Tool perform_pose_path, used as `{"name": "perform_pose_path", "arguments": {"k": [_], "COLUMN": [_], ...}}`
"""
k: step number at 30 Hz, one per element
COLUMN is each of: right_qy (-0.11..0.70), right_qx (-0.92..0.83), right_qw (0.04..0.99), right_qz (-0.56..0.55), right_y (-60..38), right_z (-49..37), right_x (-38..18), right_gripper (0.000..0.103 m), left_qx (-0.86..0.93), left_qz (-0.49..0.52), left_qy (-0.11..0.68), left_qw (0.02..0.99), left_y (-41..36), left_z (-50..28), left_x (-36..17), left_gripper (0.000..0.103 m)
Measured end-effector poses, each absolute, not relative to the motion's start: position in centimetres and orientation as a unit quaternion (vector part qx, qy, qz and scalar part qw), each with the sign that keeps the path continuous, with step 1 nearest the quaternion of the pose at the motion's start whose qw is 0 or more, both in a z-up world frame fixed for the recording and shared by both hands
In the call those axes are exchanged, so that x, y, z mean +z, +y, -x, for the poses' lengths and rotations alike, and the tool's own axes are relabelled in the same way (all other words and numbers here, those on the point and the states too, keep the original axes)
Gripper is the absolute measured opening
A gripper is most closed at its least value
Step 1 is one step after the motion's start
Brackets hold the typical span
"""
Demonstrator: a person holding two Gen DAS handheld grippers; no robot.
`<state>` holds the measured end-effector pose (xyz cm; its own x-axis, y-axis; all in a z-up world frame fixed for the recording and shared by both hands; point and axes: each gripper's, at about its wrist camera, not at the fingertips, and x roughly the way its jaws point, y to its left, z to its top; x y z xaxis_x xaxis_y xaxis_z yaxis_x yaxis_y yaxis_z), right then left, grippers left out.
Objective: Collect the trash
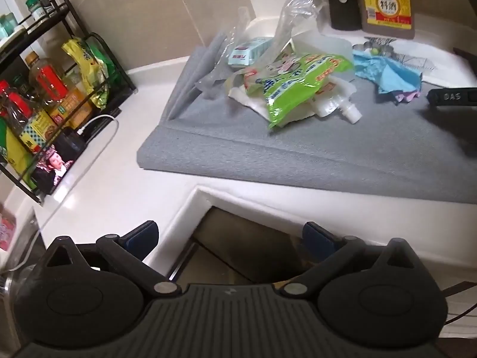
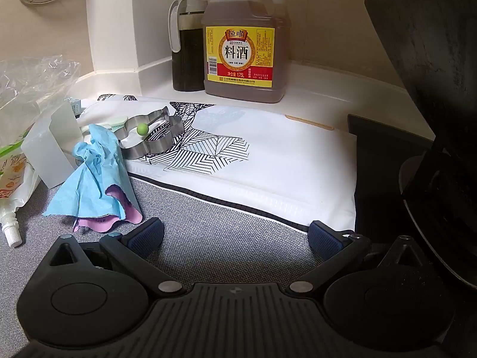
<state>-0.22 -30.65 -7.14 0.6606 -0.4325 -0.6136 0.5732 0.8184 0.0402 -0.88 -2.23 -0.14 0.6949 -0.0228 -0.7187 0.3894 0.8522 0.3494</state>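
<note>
The left gripper (image 1: 229, 234) stands spread wide with nothing between its blue ribbed pads, hanging over the edge of the white counter (image 1: 98, 185). Ahead of it lies a grey woven mat (image 1: 268, 149), and farther on the trash: a glossy green spouted pouch (image 1: 301, 89) under crinkled clear plastic (image 1: 286, 21), with a pale blue small box (image 1: 249, 50) behind. Only this view shows the black wire rack (image 1: 59, 68) of bottles far to its left.

The right gripper (image 2: 235, 237) is equally wide and empty, low over the same mat (image 2: 208, 238). Just ahead-left sits crumpled blue-and-pink paper (image 2: 95, 179); beyond it a bent steel ring mould (image 2: 155, 140) on a white line-patterned bag (image 2: 253, 164). Only here do the amber cooking-wine jug (image 2: 244, 44) and dark wok (image 2: 432, 74) to its right show fully.
</note>
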Motion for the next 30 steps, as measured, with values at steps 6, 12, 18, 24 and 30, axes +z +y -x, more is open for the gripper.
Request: {"name": "perform_pose_path", "arguments": {"k": [6, 12, 18, 24, 30], "right_qy": [0.304, 0.304, 0.303, 0.3, 0.193], "right_qx": [-0.278, -0.278, -0.28, -0.27, -0.187], "right_qw": [0.904, 0.904, 0.903, 0.907, 0.962], "right_qz": [-0.115, -0.115, -0.117, -0.119, -0.048], "right_y": [-30.7, -30.7, -30.6, -28.3, -19.4], "right_z": [0.2, 0.2, 0.2, 2.6, 13.6], "right_x": [-7.1, -7.2, -7.2, -5.7, -1.1], "right_gripper": [0.103, 0.103, 0.103, 0.103, 0.103], "left_qx": [-0.141, -0.154, -0.149, -0.15, -0.16], "left_qz": [-0.222, -0.197, -0.179, -0.166, -0.137], "left_qy": [0.361, 0.339, 0.321, 0.314, 0.321], "left_qw": [0.895, 0.907, 0.918, 0.923, 0.923], "left_y": [-3.2, -2.7, -1.1, 1.1, 3.2], "left_z": [2.5, 4.8, 7.0, 9.2, 10.7], "left_x": [0.0, 1.0, 2.5, 3.3, 2.8], "left_gripper": [0.103, 0.103, 0.103, 0.103, 0.103]}}
